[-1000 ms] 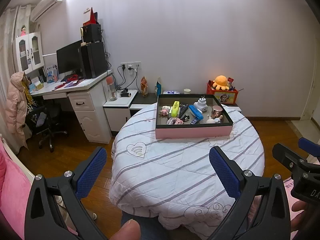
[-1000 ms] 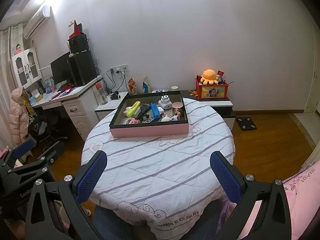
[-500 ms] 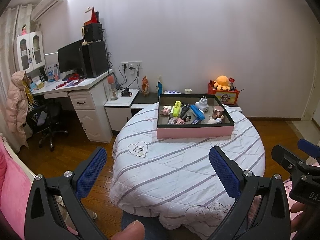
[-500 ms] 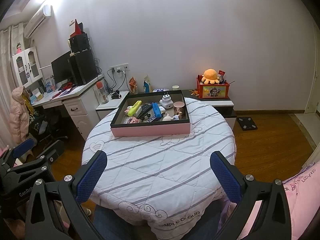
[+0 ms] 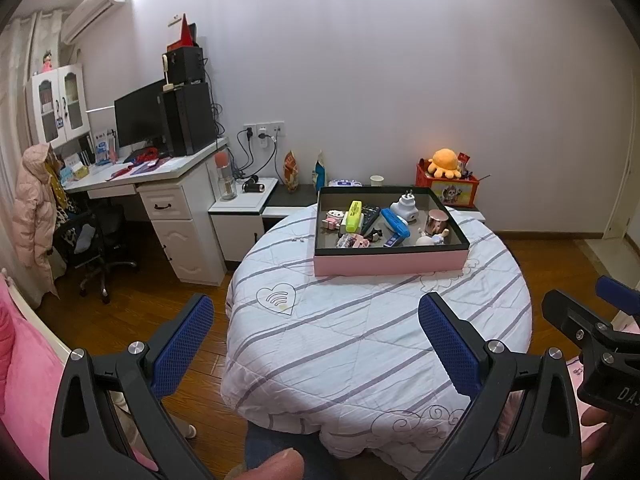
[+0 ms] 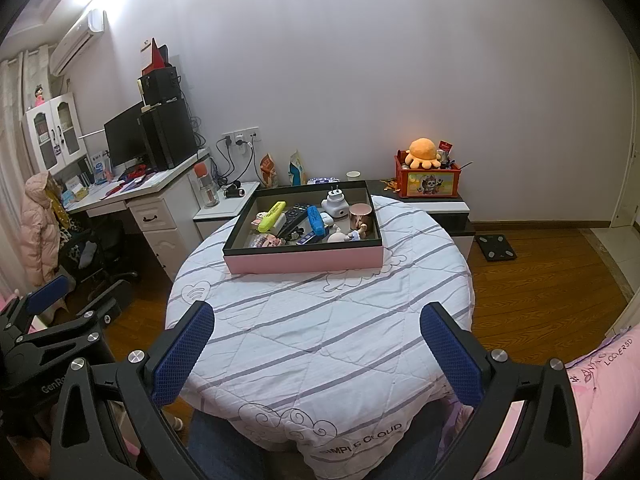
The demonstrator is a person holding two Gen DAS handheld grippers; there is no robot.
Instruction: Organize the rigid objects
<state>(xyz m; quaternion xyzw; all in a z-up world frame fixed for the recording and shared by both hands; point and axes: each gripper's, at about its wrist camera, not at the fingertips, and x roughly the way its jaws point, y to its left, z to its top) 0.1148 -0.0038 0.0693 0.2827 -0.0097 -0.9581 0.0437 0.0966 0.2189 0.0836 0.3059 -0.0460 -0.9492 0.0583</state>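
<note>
A pink tray with a black rim (image 5: 390, 264) (image 6: 304, 260) sits at the far side of a round table with a striped white cloth (image 5: 360, 332) (image 6: 320, 320). In it lie a yellow highlighter (image 5: 353, 215) (image 6: 272, 211), a blue case (image 5: 395, 222) (image 6: 315, 220), a black remote (image 6: 294, 214), a white plug adapter (image 5: 405, 205) (image 6: 335, 203), a copper cup (image 5: 435, 222) (image 6: 361, 216) and small figurines. My left gripper (image 5: 316, 340) and right gripper (image 6: 318, 340) are both open and empty, held at the table's near edge, well short of the tray.
A white desk (image 5: 160, 184) with monitor and speakers stands at the left, an office chair (image 5: 96, 240) beside it. A low cabinet behind the table carries a red box with an orange plush (image 6: 426, 160). A scale (image 6: 496, 246) lies on the wood floor at right.
Both views have shifted slightly; the tray and table sit a touch further right and closer. Both grippers stay open. Nothing on the table moved.
</note>
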